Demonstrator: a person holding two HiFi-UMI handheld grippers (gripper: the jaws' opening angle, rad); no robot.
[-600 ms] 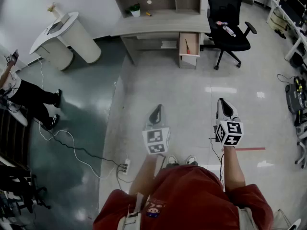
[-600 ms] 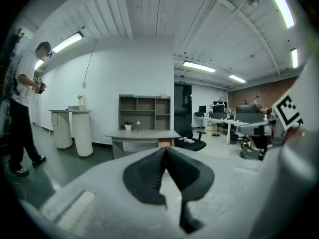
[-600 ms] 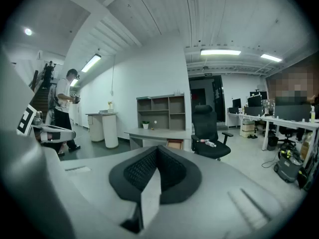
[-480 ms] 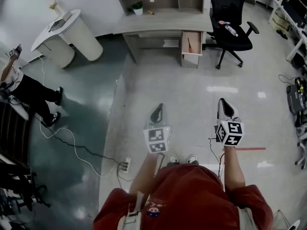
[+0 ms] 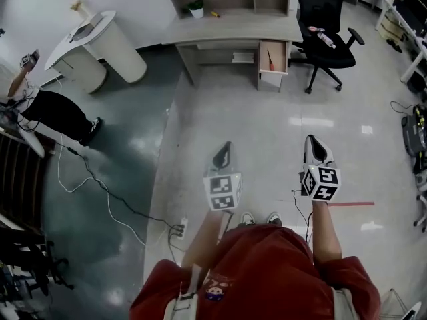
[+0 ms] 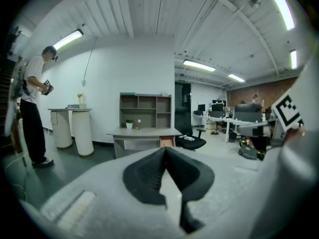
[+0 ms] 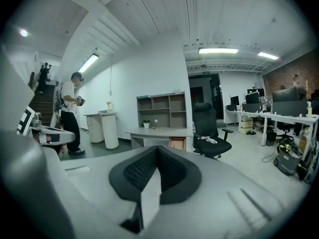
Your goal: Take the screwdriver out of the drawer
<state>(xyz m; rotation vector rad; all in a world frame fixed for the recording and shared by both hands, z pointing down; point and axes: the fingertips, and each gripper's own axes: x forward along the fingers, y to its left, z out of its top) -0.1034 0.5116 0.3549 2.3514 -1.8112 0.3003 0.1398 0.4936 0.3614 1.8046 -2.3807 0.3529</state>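
Observation:
The screwdriver (image 5: pixel 270 59), red-handled, lies in the open drawer (image 5: pixel 273 53) at the right end of the grey desk (image 5: pixel 233 27), far ahead across the floor. My left gripper (image 5: pixel 224 149) and right gripper (image 5: pixel 313 143) are held out side by side in front of me, both shut and empty, well short of the desk. In the left gripper view the jaws (image 6: pixel 165 149) meet, with the desk (image 6: pixel 144 132) and drawer (image 6: pixel 167 142) small beyond them. The right gripper (image 7: pixel 157 149) likewise shows its jaws together, and the drawer (image 7: pixel 177 143) shows beyond.
A black office chair (image 5: pixel 327 43) with a bottle on its seat stands right of the drawer. A white round counter (image 5: pixel 100 45) and a standing person (image 5: pixel 57 111) are at the left. A cable and power strip (image 5: pixel 177 230) lie on the floor, and red tape (image 5: pixel 348 204) lies to the right.
The desk and drawer have slid slightly lower and to the right in the head view as I move toward them. Both grippers stay shut, held out in front. The person at the left has shifted.

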